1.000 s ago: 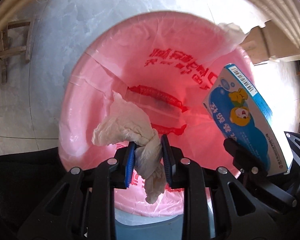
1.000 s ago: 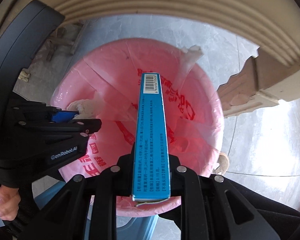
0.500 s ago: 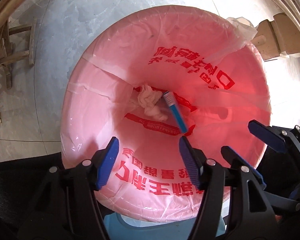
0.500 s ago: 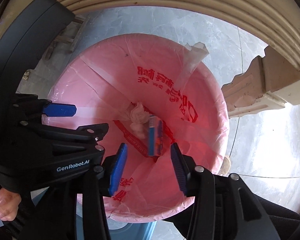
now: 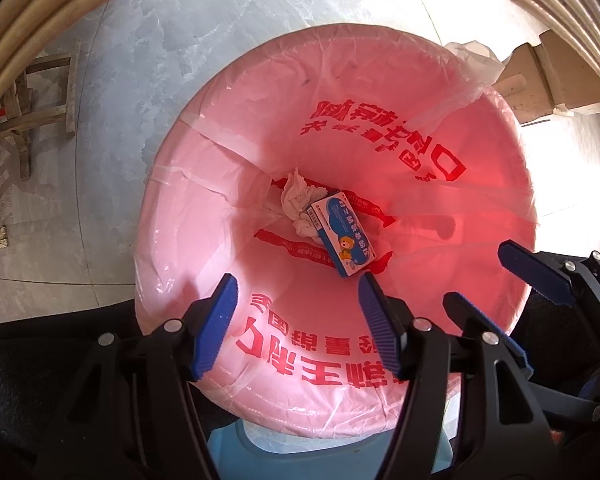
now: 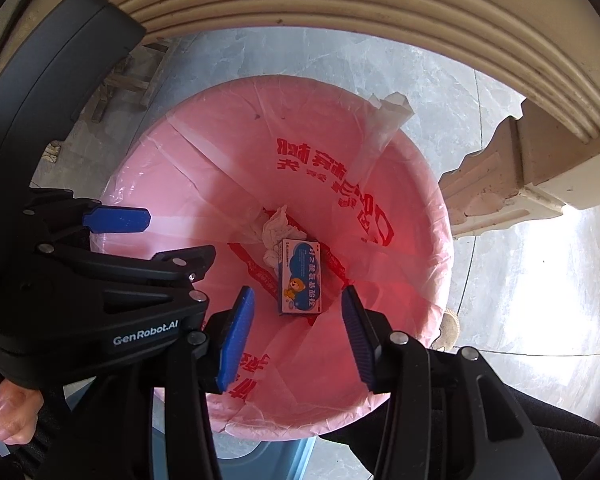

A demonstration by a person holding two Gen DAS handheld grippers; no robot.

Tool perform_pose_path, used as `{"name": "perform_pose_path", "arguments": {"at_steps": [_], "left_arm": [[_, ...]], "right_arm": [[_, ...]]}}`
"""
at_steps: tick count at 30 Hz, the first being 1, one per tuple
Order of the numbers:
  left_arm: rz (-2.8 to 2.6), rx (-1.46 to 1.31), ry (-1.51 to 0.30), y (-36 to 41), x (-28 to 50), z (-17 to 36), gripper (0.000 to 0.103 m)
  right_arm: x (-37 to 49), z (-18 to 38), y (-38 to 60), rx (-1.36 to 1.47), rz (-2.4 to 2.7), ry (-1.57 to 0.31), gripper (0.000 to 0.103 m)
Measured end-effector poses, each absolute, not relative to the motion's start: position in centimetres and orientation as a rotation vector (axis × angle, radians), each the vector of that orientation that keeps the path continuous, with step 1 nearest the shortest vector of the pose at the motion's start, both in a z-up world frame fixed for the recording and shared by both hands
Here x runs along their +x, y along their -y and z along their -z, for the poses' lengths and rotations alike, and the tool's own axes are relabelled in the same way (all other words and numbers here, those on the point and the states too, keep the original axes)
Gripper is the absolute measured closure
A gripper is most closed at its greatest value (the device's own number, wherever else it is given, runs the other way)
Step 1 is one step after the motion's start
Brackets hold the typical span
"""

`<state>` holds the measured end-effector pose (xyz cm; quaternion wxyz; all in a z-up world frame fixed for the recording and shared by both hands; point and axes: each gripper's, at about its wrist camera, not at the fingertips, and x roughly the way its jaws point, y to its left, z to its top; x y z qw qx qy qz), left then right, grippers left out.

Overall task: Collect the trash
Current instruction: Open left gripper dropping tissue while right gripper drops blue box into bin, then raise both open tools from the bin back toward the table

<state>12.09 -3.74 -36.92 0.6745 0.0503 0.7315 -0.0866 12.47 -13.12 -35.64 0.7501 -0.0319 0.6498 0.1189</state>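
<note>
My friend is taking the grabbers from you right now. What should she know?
Left gripper: open, empty, above the pink bin bag.
Right gripper: open, empty, also over the bag.
Both sets of jaws have just opened.
Trash: the crumpled tissue and the blue box lie at the bottom of the bag, touching.
Done: both pieces are in.
Left: no other trash shows in these views; look around for more.

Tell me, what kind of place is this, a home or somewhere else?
Probably a room in a home, though I can't be sure. A bin lined with a pink plastic bag stands on a polished grey stone floor, beside a cream carved furniture leg. Wooden chair legs show nearby.
</note>
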Motion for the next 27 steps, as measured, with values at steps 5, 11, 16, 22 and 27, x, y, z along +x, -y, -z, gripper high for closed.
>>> {"name": "perform_pose_path", "arguments": {"at_steps": [5,11,16,22,27], "left_arm": [[0.185,0.120,-1.613,3.6,11.7,36.1,0.040],[0.174,0.106,-1.570,2.6,10.9,33.8,0.040],[0.179,0.069,-1.482,0.5,9.0,28.6,0.033],[0.174,0.115,-1.325,-1.8,6.5,18.7,0.025],[0.158,0.089,-1.165,-3.0,6.2,9.7,0.020]], "right_arm": [[12.1,34.9,13.0,-0.073,-0.252,-1.398,0.055],[11.0,32.2,12.8,-0.078,-0.246,-1.317,0.045],[8.9,27.6,13.0,-0.038,-0.264,-1.204,0.033],[6.2,19.4,13.7,-0.012,-0.268,-1.038,0.024],[5.3,11.3,14.8,0.025,-0.244,-0.870,0.018]]}}
